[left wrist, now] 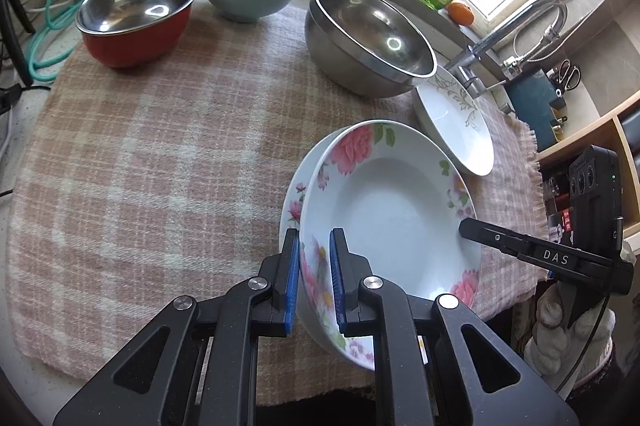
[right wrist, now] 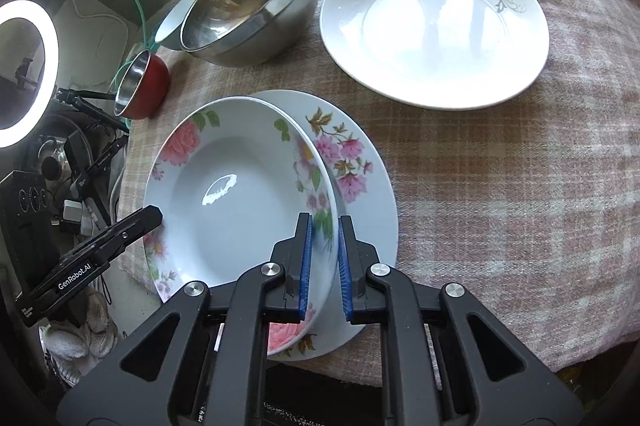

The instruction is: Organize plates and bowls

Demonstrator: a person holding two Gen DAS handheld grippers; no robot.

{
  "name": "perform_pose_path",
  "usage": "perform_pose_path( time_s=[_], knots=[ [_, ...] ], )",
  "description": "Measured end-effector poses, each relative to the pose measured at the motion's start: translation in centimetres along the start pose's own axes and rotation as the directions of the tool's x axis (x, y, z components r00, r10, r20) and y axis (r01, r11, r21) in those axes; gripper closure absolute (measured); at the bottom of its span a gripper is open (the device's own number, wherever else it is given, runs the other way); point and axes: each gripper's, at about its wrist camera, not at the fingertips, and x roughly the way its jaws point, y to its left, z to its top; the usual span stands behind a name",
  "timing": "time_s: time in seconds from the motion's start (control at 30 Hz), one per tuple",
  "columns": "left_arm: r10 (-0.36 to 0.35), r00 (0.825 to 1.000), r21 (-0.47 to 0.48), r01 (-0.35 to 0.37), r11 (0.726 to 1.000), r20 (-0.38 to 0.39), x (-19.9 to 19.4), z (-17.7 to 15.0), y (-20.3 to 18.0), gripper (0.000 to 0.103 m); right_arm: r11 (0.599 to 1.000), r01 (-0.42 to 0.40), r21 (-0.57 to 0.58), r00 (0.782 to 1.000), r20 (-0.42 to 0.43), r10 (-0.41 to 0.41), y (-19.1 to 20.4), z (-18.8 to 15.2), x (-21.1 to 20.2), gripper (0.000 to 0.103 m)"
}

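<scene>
both claws are on the same dish. the left gripper has its blue pads either side of the rim of the deep white soup plate with pink roses, and the right gripper brackets the opposite rim. each is closed down to a narrow gap on that rim, so i'd call both of them grasping the plate, though whether the pads press hard i cannot tell.

the rose plate sits tilted, partly overlapping the flat white plate with small pink blossoms that lies on the pink checked cloth. it looks to me like the stacking step: settling the deep plate onto the flat one. to do it well i'd keep both rims level with each other, lower gently so the china doesn't clack, centre it over the blossom plate, and let go only once it rests flat. a slip at either rim could tip it off the counter edge nearby.

the larger white plate with a grey leaf pattern lies well apart, beside the big stainless steel bowl.

writing: "das" on the right gripper's finger as seen from the left wrist, "genrobot.ai" on the left one as seen from the right wrist.
</scene>
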Motion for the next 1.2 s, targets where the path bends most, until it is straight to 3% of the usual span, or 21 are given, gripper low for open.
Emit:
perform_pose_path(
  time_s=[0.57,1.2],
  knots=[
    [0.062,0.998,0.072,-0.06,0.996,-0.028,1.6,-0.3,-1.5,0.09,1.0,0.029,-0.002,1.0,-0.002,-0.029,-1.0,-0.1,-0.3,0.09],
    [0.131,0.991,0.142,-0.127,0.982,-0.02,2.1,-0.2,-2.5,0.09,0.988,0.128,-0.091,0.992,0.001,-0.128,0.8,0.0,0.2,0.088]
  ],
)
